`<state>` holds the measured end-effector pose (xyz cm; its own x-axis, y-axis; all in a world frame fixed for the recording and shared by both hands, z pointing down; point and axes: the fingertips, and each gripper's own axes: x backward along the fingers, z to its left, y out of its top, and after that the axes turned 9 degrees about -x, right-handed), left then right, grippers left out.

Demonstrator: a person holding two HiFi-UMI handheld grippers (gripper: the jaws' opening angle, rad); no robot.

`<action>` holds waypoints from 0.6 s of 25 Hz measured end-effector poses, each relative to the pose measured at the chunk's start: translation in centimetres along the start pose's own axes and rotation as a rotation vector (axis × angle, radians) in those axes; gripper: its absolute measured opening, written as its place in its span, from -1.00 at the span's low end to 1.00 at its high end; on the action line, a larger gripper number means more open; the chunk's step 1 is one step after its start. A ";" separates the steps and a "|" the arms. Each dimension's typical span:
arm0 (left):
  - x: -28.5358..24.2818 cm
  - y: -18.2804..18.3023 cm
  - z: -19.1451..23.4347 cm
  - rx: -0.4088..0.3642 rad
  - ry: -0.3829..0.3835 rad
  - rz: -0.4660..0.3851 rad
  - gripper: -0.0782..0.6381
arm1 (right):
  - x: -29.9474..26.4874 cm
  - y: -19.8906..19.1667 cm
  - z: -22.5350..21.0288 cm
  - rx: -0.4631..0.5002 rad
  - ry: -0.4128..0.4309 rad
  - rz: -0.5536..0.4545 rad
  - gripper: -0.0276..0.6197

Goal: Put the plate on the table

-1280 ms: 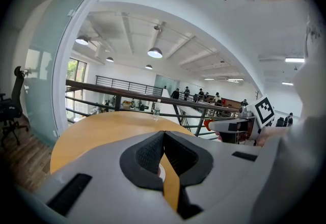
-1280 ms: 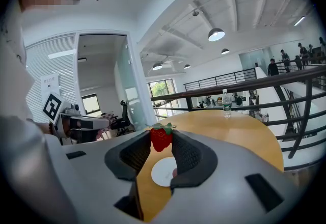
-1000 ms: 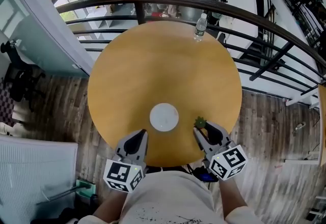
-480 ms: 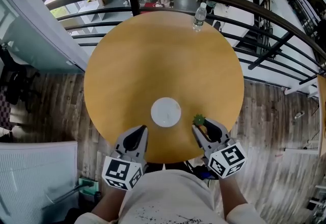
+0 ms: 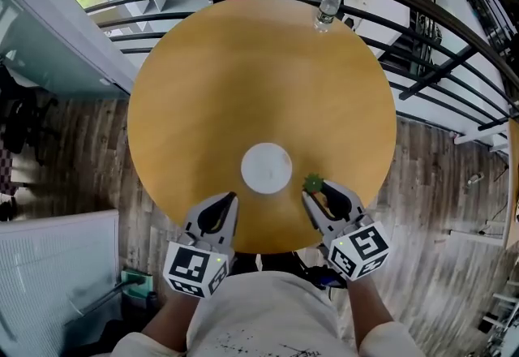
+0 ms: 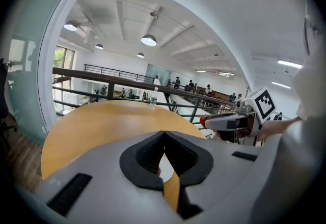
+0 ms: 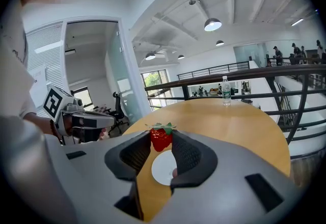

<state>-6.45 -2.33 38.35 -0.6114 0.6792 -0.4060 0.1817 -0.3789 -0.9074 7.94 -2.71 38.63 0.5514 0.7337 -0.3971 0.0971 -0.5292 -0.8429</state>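
A small white plate (image 5: 266, 168) lies flat on the round wooden table (image 5: 243, 79), near its front edge. My left gripper (image 5: 229, 201) hovers just short of the plate's near-left side; its jaws meet at the tips (image 6: 164, 134) with nothing between them. My right gripper (image 5: 315, 192) sits at the plate's near-right side, shut on a red strawberry (image 7: 161, 138) with a green top (image 5: 313, 182). Beyond the right jaws, the plate (image 7: 164, 167) shows on the tabletop. A sliver of the plate (image 6: 164, 169) shows below the left jaws.
A clear water bottle (image 5: 327, 8) stands at the table's far edge, next to a dark metal railing (image 5: 422, 63). Wooden floor surrounds the table. The person's torso fills the bottom of the head view. An office chair (image 7: 118, 111) stands beyond the table's left side.
Both grippers have crept forward and lower over the table's near edge, with the strawberry still in the right one. The plate has not moved on the table.
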 end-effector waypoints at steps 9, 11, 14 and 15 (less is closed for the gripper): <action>-2.3 -2.4 0.1 0.017 -0.023 0.044 -0.72 | -1.8 -2.1 -1.3 -0.022 -0.010 0.057 -0.46; -3.0 -3.1 0.3 0.021 -0.027 0.057 -0.72 | -2.4 -2.4 -1.5 -0.024 -0.010 0.066 -0.46; -3.8 -4.2 0.6 0.029 -0.036 0.079 -0.72 | -3.5 -3.1 -1.8 -0.025 -0.006 0.079 -0.46; -4.0 -4.5 0.6 0.031 -0.040 0.084 -0.72 | -3.8 -3.4 -1.9 -0.026 -0.006 0.083 -0.46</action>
<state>-5.26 -3.76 44.12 -0.6255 0.6186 -0.4755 0.2103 -0.4532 -0.8662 7.09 -4.50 43.68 0.5537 0.6890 -0.4677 0.0724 -0.5994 -0.7972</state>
